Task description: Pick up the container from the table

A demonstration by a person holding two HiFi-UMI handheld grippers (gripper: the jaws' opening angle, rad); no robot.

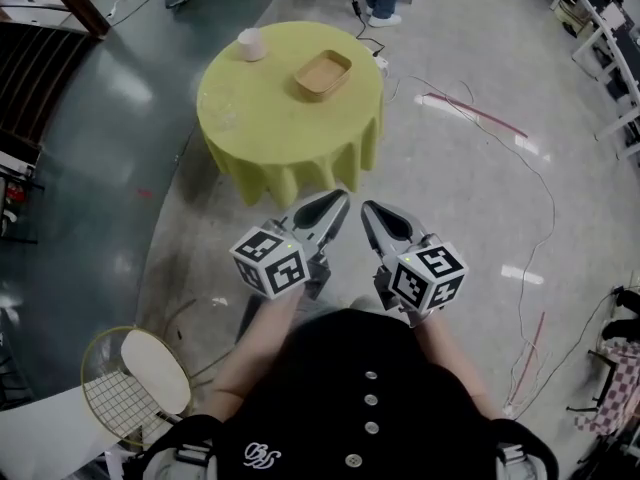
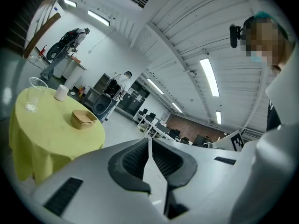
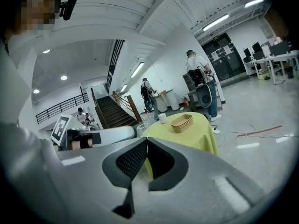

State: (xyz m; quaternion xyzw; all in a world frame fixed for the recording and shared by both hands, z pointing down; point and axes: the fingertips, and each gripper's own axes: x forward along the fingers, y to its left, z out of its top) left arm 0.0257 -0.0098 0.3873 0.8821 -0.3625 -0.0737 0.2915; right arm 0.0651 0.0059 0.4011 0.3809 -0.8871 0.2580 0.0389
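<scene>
Tongs on both sides were closed and empty. The left tongs (image 1: 337, 200) and right tongs (image 1: 368, 208) sat side by side just in front of your body, tips aimed toward the surface (image 1: 290, 148), pads pressed together w/ nothing btw them. That read as a carry pose, since you stood well short of the surface and nothing was in reach.

The container (image 1: 323, 75), a shallow tan tray (poss. a nested stack, couldn't tell), lay on the far-right part of the yellow-green cloth, well apart from the white cup (image 1: 250, 44) at the far-left edge. In the left gripper view a clear cup (image 2: 33, 93) stood near the cloth's left edge, also away from the tray.

W/ its rim free on all sides, approx. any side looked grippable. My guess: you'd have to close the gap first, then open one pair of tongs before reaching. Cables (image 1: 480, 113) crossed the floor right of the surface, prob. worth stepping around.
</scene>
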